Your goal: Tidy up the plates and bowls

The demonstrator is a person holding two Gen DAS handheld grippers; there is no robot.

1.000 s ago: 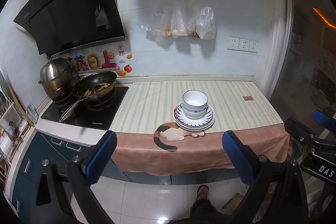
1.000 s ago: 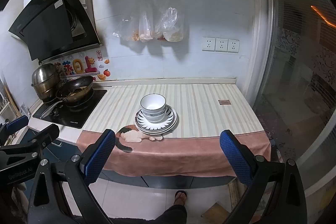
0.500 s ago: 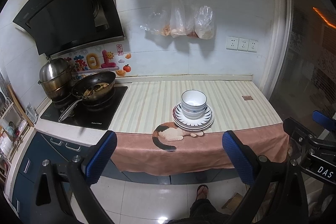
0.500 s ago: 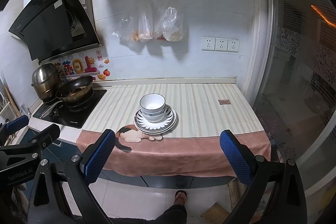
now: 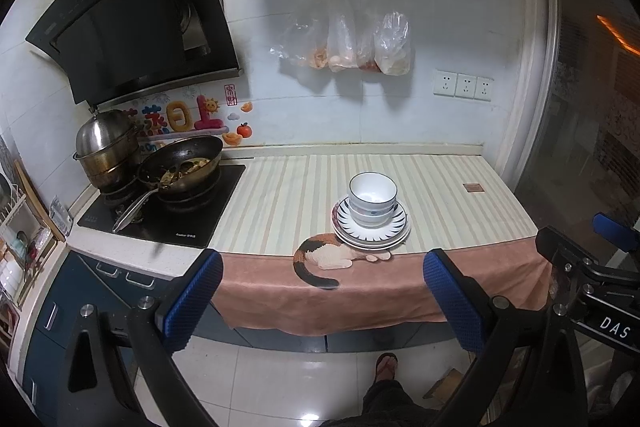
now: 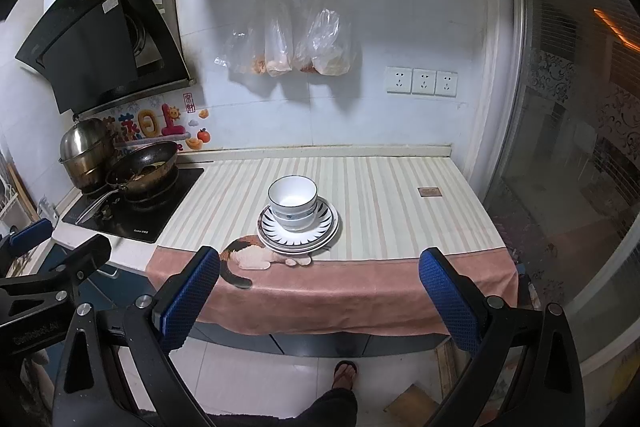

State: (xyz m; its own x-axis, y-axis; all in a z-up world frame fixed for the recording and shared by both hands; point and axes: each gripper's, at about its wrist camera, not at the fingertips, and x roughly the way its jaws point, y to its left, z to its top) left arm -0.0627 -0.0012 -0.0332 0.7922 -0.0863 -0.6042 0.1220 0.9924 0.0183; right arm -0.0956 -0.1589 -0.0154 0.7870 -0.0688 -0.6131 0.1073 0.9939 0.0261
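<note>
White bowls with blue rims [image 5: 373, 198] sit stacked on a stack of white plates with dark striped rims [image 5: 396, 230], near the front of the striped counter; they also show in the right wrist view, bowls [image 6: 292, 201] on plates [image 6: 324, 231]. My left gripper [image 5: 320, 301] is open and empty, held back from the counter over the floor. My right gripper [image 6: 318, 299] is open and empty, also held back from the counter's front edge. Neither touches the dishes.
A pink cloth with a cat picture [image 5: 332, 259] hangs over the counter's front edge. A black hob [image 5: 168, 211] at the left carries a wok with food [image 5: 182, 163] and a steel pot [image 5: 105, 147]. Plastic bags [image 5: 348, 43] hang on the wall. A glass door [image 6: 580, 155] stands at the right.
Both views have shifted very slightly. The dishes have not moved and both grippers stay open.
</note>
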